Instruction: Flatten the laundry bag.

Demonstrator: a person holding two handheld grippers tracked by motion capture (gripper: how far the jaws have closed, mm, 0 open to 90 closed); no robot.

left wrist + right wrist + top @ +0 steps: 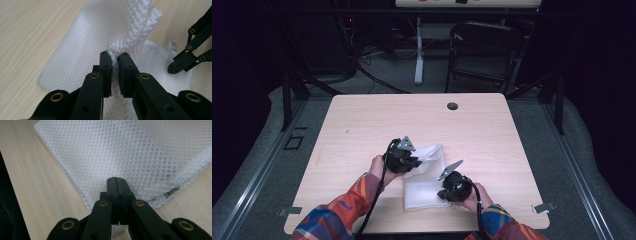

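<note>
A white mesh cloth (424, 192) lies folded on the wooden table (412, 115), near its front edge. My left gripper (415, 162) is at the cloth's upper left part. In the left gripper view, that gripper (114, 61) is shut on a bunched fold of the cloth (100, 32), which is lifted off the layer below. My right gripper (441, 193) is at the cloth's right edge. Its jaws (117, 182) are closed tight with the tips down on the mesh (130, 150); I see no cloth between the pads. From the left gripper view, the right gripper (175, 67) rests on the lower layer.
A small tag (172, 191) sticks out from the cloth's edge. A black round grommet (452, 106) sits near the table's far edge. A dark chair (484, 50) and a white table leg (419, 55) stand beyond the table. Bare wood surrounds the cloth.
</note>
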